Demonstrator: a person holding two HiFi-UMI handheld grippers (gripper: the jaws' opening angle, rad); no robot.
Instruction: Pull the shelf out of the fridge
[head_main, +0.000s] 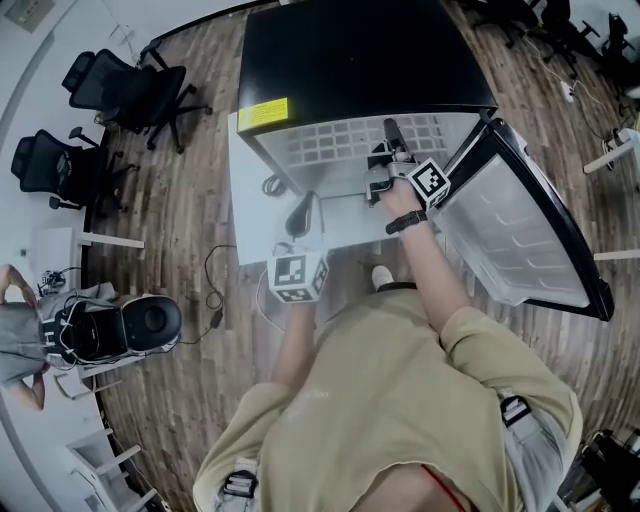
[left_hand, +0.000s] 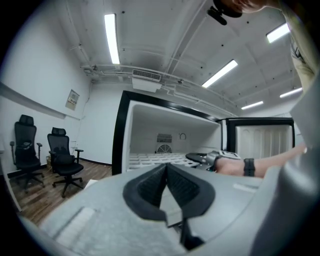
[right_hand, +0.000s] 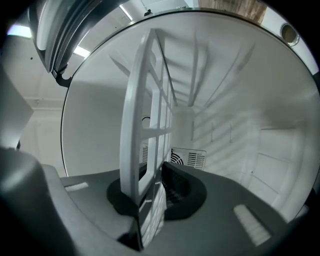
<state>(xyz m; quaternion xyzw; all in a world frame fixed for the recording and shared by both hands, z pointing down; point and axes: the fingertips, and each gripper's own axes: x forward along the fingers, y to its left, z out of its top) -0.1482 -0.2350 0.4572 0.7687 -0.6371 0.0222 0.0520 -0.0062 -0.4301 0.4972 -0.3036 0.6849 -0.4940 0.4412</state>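
Observation:
The black fridge (head_main: 350, 50) stands with its door (head_main: 520, 220) swung wide to the right. Inside lies the white grid shelf (head_main: 320, 140). My right gripper (head_main: 389, 135) reaches into the fridge and is shut on the shelf's front edge. In the right gripper view the shelf (right_hand: 145, 115) runs edge-on between the pads of the right gripper (right_hand: 155, 175). My left gripper (head_main: 303, 205) hovers in front of the fridge opening, apart from the shelf. In the left gripper view the left gripper (left_hand: 166, 167) is shut on nothing, and the shelf (left_hand: 150, 159) lies beyond it.
Two black office chairs (head_main: 130, 90) (head_main: 60, 170) stand at the left on the wood floor. A round black device (head_main: 140, 325) and a cable (head_main: 212, 290) lie at the lower left, with a person (head_main: 20, 330) at the left edge. The open door bounds the right side.

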